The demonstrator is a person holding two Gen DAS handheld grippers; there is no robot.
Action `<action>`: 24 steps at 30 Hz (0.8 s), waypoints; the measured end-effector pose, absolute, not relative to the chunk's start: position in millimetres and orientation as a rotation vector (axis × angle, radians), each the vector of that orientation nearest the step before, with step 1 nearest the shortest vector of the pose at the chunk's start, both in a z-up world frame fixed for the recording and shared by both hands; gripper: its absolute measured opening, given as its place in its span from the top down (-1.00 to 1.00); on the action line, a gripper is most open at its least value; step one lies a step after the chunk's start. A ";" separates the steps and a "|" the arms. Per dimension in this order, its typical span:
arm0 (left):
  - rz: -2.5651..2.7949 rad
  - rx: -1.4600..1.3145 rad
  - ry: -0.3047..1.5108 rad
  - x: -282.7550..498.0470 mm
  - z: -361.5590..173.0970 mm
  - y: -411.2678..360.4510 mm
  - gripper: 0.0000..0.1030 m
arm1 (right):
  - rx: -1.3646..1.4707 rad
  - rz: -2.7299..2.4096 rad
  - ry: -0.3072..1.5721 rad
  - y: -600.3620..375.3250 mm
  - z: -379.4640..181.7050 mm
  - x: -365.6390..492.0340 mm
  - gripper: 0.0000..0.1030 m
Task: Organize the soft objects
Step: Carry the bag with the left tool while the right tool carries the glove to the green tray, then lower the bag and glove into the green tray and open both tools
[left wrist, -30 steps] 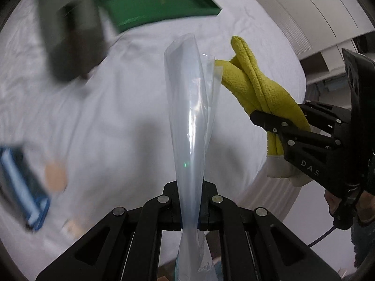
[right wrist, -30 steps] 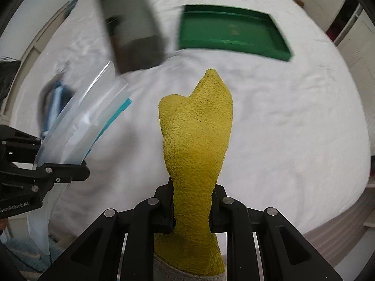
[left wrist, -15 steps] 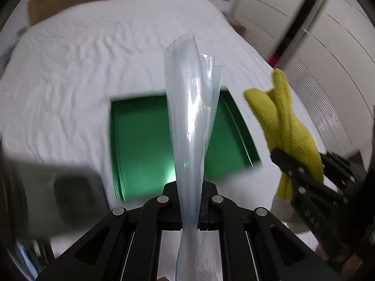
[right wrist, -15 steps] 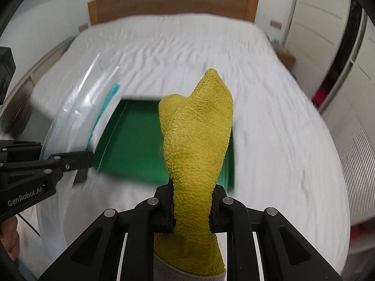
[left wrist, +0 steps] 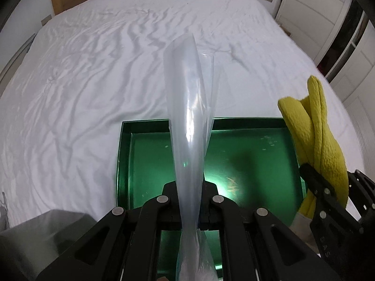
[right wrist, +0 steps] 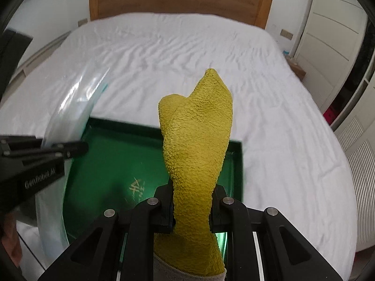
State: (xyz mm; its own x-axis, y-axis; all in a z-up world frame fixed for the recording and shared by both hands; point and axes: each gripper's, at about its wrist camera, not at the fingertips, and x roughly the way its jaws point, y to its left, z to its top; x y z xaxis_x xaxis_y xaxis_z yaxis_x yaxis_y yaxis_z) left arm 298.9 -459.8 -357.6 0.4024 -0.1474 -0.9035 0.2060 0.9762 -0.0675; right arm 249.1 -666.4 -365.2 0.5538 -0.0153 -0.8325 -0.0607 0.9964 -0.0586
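Observation:
My left gripper is shut on a clear plastic bag that stands up between its fingers. The right gripper is shut on a yellow fuzzy sock with a grey cuff at the bottom edge. Both hang above a green tray that lies on the white bed. In the left wrist view the sock and right gripper show at the right, over the tray's right edge. In the right wrist view the bag and left gripper sit at the left over the tray.
A white wrinkled bed sheet stretches to a wooden headboard. White wardrobe doors stand to the right of the bed. A blurred grey box sits at the lower left of the left wrist view.
Both grippers have swung across the bed with the bag and the sock still held. The green tray went from the far top of the views to directly beneath the fingers.

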 end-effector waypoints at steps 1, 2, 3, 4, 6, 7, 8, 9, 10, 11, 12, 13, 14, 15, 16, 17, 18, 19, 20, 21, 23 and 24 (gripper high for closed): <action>-0.216 0.068 1.137 300.7 -355.5 -464.1 0.90 | -0.082 0.027 0.996 -664.5 -373.0 254.6 0.65; -0.212 0.076 1.139 301.8 -358.7 -464.6 0.90 | -0.084 0.026 1.004 -665.5 -377.0 255.3 0.65; -0.206 0.088 1.142 301.8 -362.9 -464.2 0.90 | -0.085 0.023 1.016 -665.3 -384.0 260.4 0.65; -0.203 0.095 1.146 303.1 -366.1 -465.5 0.89 | -0.079 0.021 1.028 -672.6 -389.9 270.8 0.65; -0.198 0.102 1.156 305.3 -372.0 -467.5 0.89 | -0.074 0.013 1.046 -676.1 -404.5 289.8 0.65; -0.196 0.112 1.156 306.4 -373.9 -469.4 0.89 | -0.075 0.010 1.053 -675.5 -413.9 303.2 0.65; -0.192 0.129 1.154 307.6 -376.2 -472.3 0.89 | -0.072 0.007 1.060 -674.4 -420.0 310.7 0.65; -0.192 0.136 1.155 317.8 -385.2 -468.9 0.88 | -0.071 0.003 1.068 -674.3 -421.5 311.9 0.65; -0.196 0.136 1.161 318.5 -387.3 -469.2 0.88 | -0.073 0.002 1.073 -674.1 -423.7 312.6 0.65; -0.197 0.136 1.169 319.4 -390.0 -469.3 0.88 | -0.072 0.001 1.079 -674.0 -425.9 312.1 0.64; -0.194 0.142 1.174 317.4 -391.9 -471.8 0.88 | -0.069 0.003 1.084 -677.2 -427.4 313.7 0.64; -0.194 0.143 1.179 317.9 -393.3 -472.5 0.88 | -0.070 0.007 1.088 -680.9 -430.8 316.9 0.64; -0.197 0.143 1.182 318.4 -395.1 -472.4 0.88 | -0.075 0.011 1.095 -678.9 -435.0 319.1 0.64; -0.199 0.146 1.185 319.3 -395.6 -474.2 0.87 | -0.078 0.012 1.100 -677.9 -437.1 321.2 0.64; -0.199 0.152 1.185 319.6 -396.4 -475.2 0.87 | -0.078 0.012 1.105 -676.9 -438.8 323.2 0.64; -0.198 0.154 1.186 320.0 -397.1 -476.0 0.87 | -0.076 0.012 1.107 -679.4 -442.7 324.1 0.64; -0.201 0.153 1.190 319.3 -398.4 -477.3 0.87 | -0.073 0.011 1.109 -679.2 -443.8 324.0 0.64; -0.201 0.155 1.191 319.2 -399.6 -477.6 0.87 | -0.072 0.011 1.112 -679.7 -447.3 327.9 0.64; -0.200 0.156 1.191 321.0 -401.0 -478.7 0.87 | -0.071 0.013 1.115 -680.1 -451.8 331.1 0.64; -0.202 0.158 1.192 320.9 -402.0 -479.4 0.87 | -0.072 0.013 1.117 -680.0 -452.5 331.1 0.64; -0.201 0.162 1.192 322.1 -403.6 -479.6 0.86 | -0.069 0.014 1.118 -681.0 -455.2 334.9 0.64; -0.201 0.160 1.193 323.3 -404.1 -480.1 0.86 | -0.069 0.014 1.119 -681.9 -457.1 336.5 0.64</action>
State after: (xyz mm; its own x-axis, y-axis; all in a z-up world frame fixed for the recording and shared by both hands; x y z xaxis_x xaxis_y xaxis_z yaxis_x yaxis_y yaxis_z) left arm 323.3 -480.1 -404.1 0.3547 -0.0707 -0.9323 0.2392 0.9708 0.0174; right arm 336.5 -681.9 -457.1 0.4370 -0.0232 -0.8991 -0.0463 0.9978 -0.0482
